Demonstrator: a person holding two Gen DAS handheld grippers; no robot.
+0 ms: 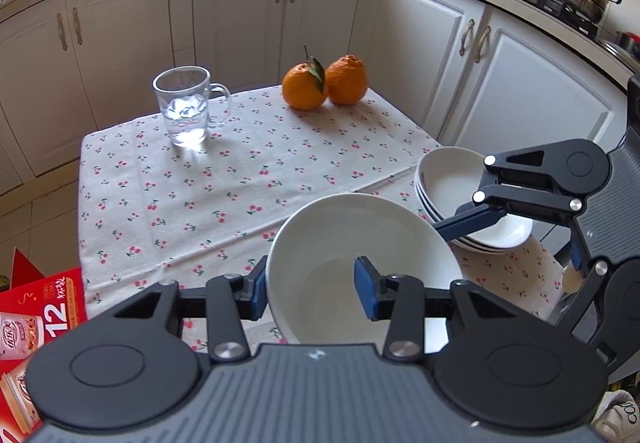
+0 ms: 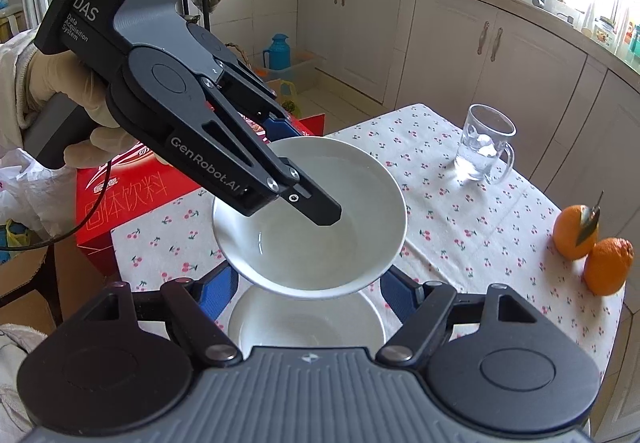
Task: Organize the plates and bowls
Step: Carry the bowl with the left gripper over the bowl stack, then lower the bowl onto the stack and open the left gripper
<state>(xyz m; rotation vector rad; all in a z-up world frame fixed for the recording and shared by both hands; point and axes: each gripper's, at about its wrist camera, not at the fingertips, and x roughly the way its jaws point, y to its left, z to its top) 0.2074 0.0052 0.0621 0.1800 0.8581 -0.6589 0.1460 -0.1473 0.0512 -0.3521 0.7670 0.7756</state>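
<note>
A cherry-print cloth-covered table (image 1: 208,199) carries a clear glass mug (image 1: 185,105) near its far left corner and two oranges (image 1: 325,82), touching side by side, at its far right corner. A stack of white shallow bowls (image 1: 448,183) sits by the right edge. Another white bowl (image 1: 352,263) is above the near edge, left of the stack. A red printed carton (image 1: 44,319) stands off the near left corner.

Tablecloth (image 1: 224,203) lies bare between glass mug (image 1: 185,105), oranges (image 1: 324,83) and stacked bowls (image 1: 448,179).
</note>
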